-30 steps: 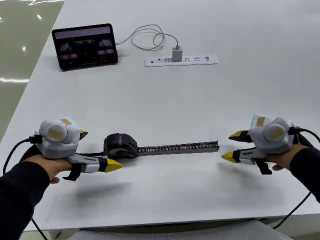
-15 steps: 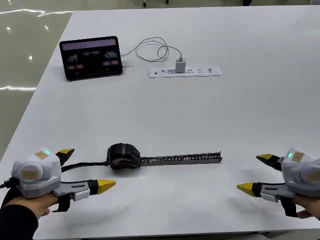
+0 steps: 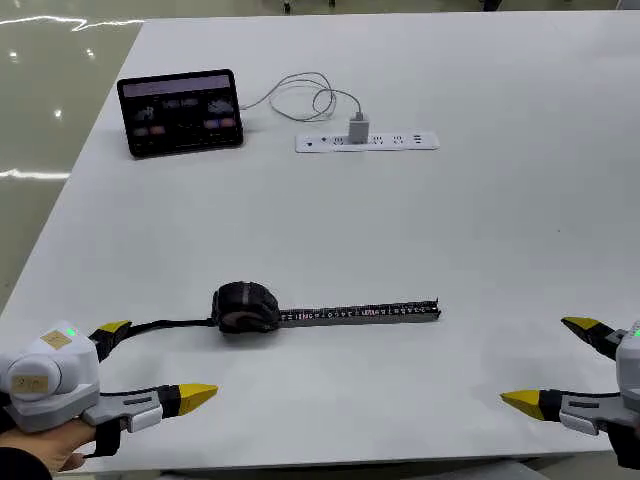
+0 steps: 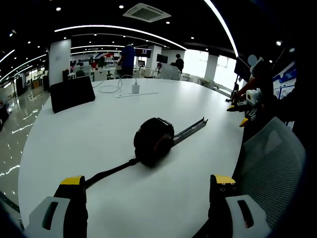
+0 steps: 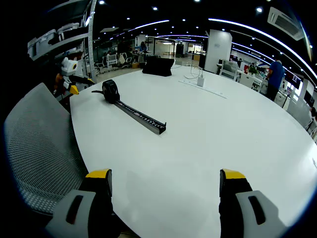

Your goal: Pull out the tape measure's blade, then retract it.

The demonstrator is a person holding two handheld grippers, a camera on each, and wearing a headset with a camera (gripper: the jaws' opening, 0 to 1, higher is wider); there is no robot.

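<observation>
White table point(image 3: 450, 230): tape measure point(image 3: 245, 307) lies near centre-left, blade point(image 3: 360, 312) out rightward, unretracted. Left gripper point(image 3: 160, 360) and right gripper point(image 3: 550, 362), both wide open and empty, have backed off nearward; retraction pending.

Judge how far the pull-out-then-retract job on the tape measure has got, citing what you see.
Done: the blade lies extended from the tape measure case on the table. In hand: nothing; the left gripper and right gripper hover with jaws open, both clear of case and blade. Left: retracting the blade into the case.
</observation>
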